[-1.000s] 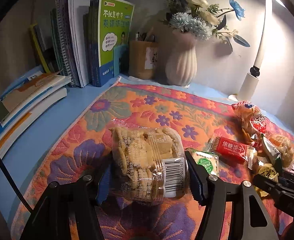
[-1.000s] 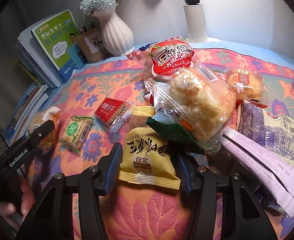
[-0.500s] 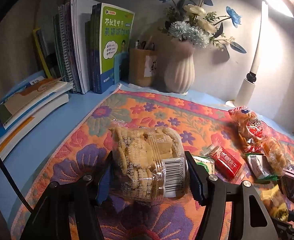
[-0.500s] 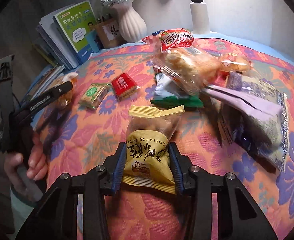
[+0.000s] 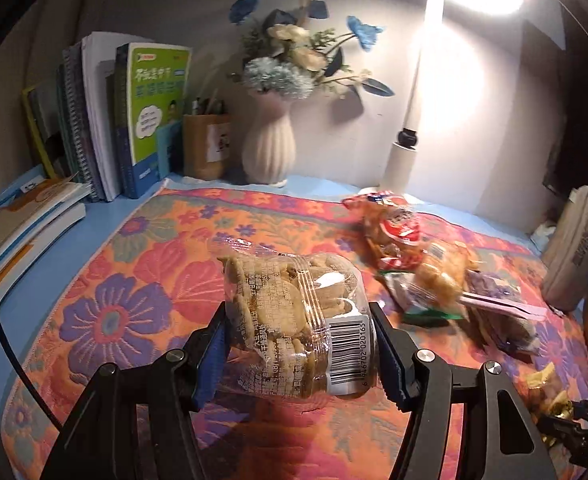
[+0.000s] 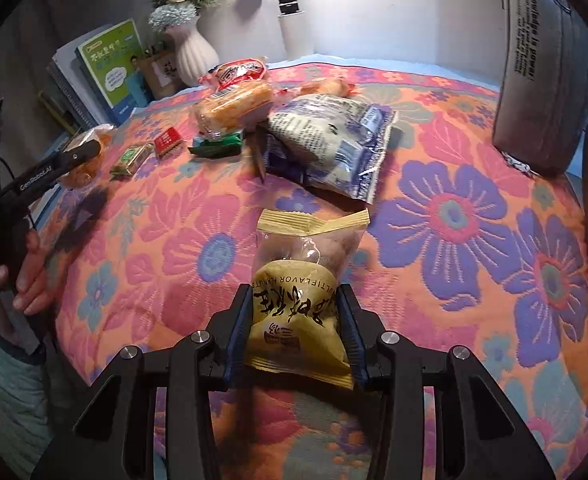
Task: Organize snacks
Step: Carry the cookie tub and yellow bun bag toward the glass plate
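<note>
left hand-held gripper (image 5: 300,354): partly open, its blue pads pressed on both sides of a clear tub of biscuits (image 5: 294,320); the tub is held lying on its side, barcode label toward the right pad, above the floral cloth (image 5: 142,280).
right hand-held gripper (image 6: 294,336): narrowly open, clamped on the lower half of a yellow peanut packet (image 6: 298,292); the packet's clear top and crimped edge are seen sticking out past the fingertips, above the cloth.
person's hand (image 6: 18,280): seen at the left edge of the right wrist view, wrapped around the handle of the left hand-held gripper, with a pale sleeve (image 6: 18,392) below it.
bench (image 5: 74,236): a blue top, mostly covered by the orange, pink and purple cloth.
middle ground: a blue-and-white snack bag (image 6: 330,140) is laid flat just beyond the peanut packet; a green packet (image 6: 218,148), a small red packet (image 6: 168,141) and a small green-and-tan packet (image 6: 131,159) are laid to its left.
further back: a clear bag of bread (image 6: 234,108) is touched by a red-labelled bag (image 6: 240,72) behind it.
right side: a grey pencil case (image 6: 542,68) is stood on its side on the cloth.
back edge: a white ribbed vase (image 5: 269,148) with blue and cream flowers, a brown pen holder (image 5: 206,146), upright books (image 5: 134,120), stacked books (image 5: 22,220) lying flat at left, and a lit white lamp (image 5: 410,120).
</note>
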Available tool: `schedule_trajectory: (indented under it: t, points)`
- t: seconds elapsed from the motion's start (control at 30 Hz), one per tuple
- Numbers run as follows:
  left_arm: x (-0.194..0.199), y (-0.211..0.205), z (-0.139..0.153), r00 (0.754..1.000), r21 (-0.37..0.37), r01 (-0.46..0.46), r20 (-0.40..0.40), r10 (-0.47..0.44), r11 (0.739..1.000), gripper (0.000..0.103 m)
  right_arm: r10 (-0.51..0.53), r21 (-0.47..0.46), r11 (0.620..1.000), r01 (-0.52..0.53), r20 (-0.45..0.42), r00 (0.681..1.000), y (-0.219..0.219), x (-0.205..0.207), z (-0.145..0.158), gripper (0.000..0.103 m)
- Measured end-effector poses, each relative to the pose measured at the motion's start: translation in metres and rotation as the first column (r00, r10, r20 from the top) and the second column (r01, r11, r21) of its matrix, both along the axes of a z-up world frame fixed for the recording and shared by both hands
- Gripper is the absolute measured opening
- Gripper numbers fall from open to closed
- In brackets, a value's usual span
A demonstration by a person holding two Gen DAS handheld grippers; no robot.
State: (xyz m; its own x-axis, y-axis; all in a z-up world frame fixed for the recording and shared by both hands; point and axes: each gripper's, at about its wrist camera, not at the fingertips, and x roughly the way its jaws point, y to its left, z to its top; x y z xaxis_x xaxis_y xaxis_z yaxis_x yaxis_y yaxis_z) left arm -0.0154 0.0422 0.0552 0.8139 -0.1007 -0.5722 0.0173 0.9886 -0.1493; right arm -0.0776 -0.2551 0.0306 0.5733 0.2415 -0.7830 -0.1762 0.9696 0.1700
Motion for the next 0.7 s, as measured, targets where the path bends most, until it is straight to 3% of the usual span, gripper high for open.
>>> schedule_trajectory:
  t: [0.17,0.27,0.47,0.7]
  points:
    - [-0.010,-0.040,0.007,0.996,0.003,0.090,-0.004,-0.090,0.996,0.063,-0.004,0.044,0.999,0.005,-0.013,1.000,-0.008,0.002,-0.003,0.045]
    - [-0.014,-0.059,0.009,0.993,0.032,0.118,-0.016,-0.117,0.993,0.062,0.000,0.029,1.000,0.000,-0.002,1.000,-0.005,0.003,-0.004,0.045]
    - [-0.023,-0.081,0.019,0.986,0.022,0.168,-0.014,-0.168,0.985,0.062,-0.001,-0.043,0.999,0.003,0.041,0.999,0.002,-0.005,-0.001,0.041]
    - [-0.035,-0.112,0.042,0.975,0.053,0.218,0.029,-0.220,0.975,0.062,-0.019,-0.002,1.000,0.020,0.122,0.992,-0.016,-0.021,0.026,0.040]
